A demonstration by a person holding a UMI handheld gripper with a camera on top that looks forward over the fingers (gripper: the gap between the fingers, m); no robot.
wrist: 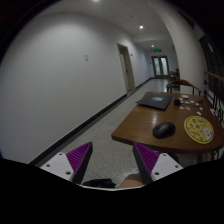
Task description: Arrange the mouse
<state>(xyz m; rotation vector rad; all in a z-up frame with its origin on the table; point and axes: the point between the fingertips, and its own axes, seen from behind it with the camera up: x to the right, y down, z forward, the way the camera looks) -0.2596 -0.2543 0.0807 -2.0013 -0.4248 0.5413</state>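
A dark mouse (pixel 164 130) lies on a brown wooden table (pixel 140 128), near its front edge, beyond my right finger. My gripper (pixel 113 160) is open and empty, with its purple pads (pixel 80 157) wide apart over the grey floor. The mouse is ahead and to the right of the fingers, well apart from them.
A round yellow patterned mat (pixel 199 129) lies right of the mouse. A closed dark laptop (pixel 155 101) sits farther back on the table, with small items (pixel 186 101) and a chair (pixel 183 82) beyond. A long corridor with white walls and doors (pixel 159 66) stretches ahead; open floor lies left.
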